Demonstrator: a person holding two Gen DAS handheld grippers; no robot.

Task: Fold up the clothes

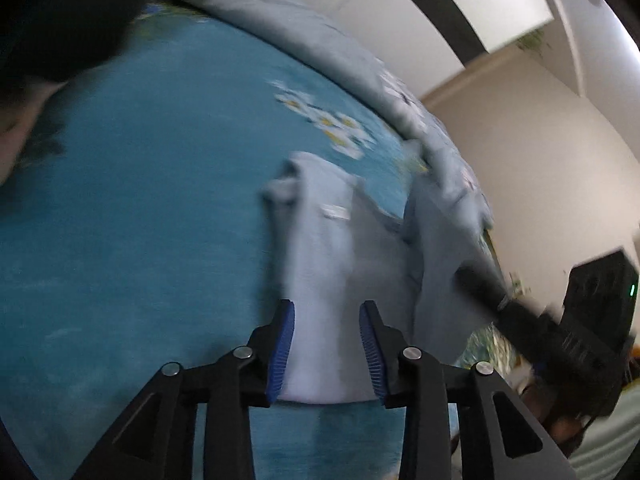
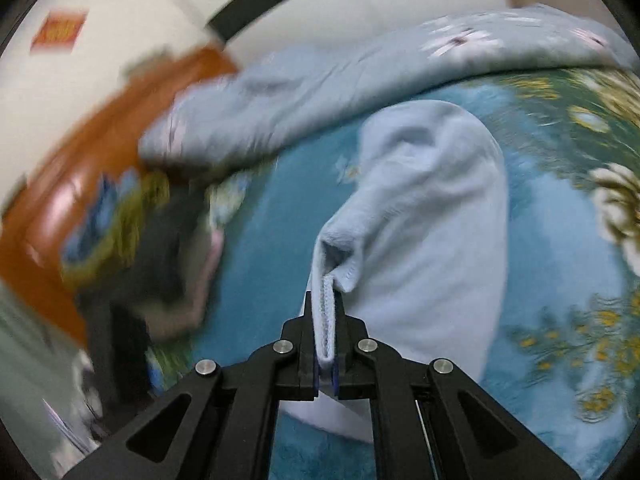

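Between my left gripper's [image 1: 326, 312] wide-apart blue pads lies the pale blue garment [image 1: 320, 240], loose on the teal floral bedsheet [image 1: 140, 200]. To the right, my right gripper [image 2: 325, 300] pinches its doubled hem tightly. I fear the lifted cloth may slip and twist, because only one side holds it.

You have a plain pale blue garment [image 2: 432, 216] on a teal bed sheet [image 1: 140, 200] printed with white, yellow-centred daisies [image 1: 324, 120]. Behind the garment lies a grey-blue quilt [image 2: 320, 92] with pale flowers. Your left gripper [image 1: 327, 336] is black with blue ribbed pads.
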